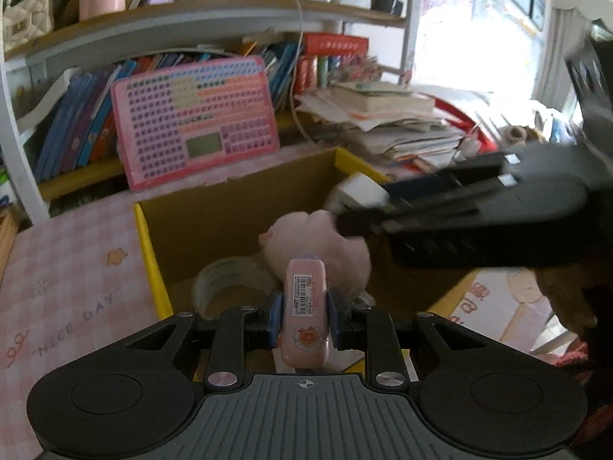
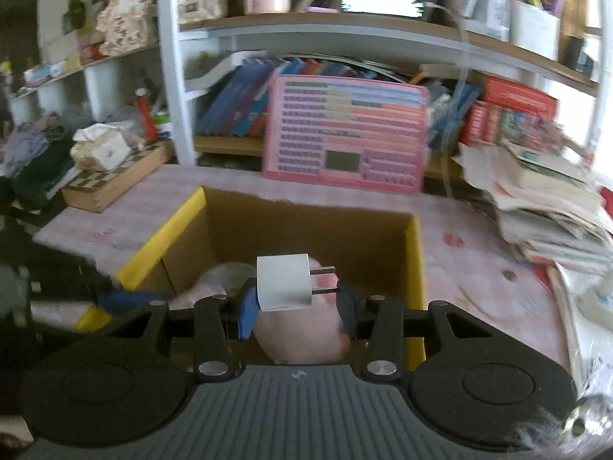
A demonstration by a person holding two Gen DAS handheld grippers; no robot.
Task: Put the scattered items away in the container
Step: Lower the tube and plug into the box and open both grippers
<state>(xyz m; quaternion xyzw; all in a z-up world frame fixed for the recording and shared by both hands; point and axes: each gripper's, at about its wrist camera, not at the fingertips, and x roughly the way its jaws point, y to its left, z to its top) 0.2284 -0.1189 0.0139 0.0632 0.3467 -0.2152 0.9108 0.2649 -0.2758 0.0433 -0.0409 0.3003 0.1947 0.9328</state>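
A cardboard box with yellow rim (image 1: 147,245) stands on the pink checked desk; it also shows in the right wrist view (image 2: 415,264). Inside lie a pink plush toy (image 1: 337,253) and a tape roll (image 1: 226,281). My left gripper (image 1: 304,314) is shut on a pink correction-tape dispenser (image 1: 304,306) over the box's near edge. My right gripper (image 2: 295,301) holds a white plug adapter (image 2: 283,281) above the plush (image 2: 302,337); its jaws look wider than the adapter. The right gripper with the adapter (image 1: 362,191) reaches in from the right in the left wrist view.
A pink keyboard-style toy board (image 1: 195,119) leans against the bookshelf behind the box. A messy stack of papers and books (image 1: 390,122) sits at the right. A wooden chess box (image 2: 115,180) with tissues lies at the left.
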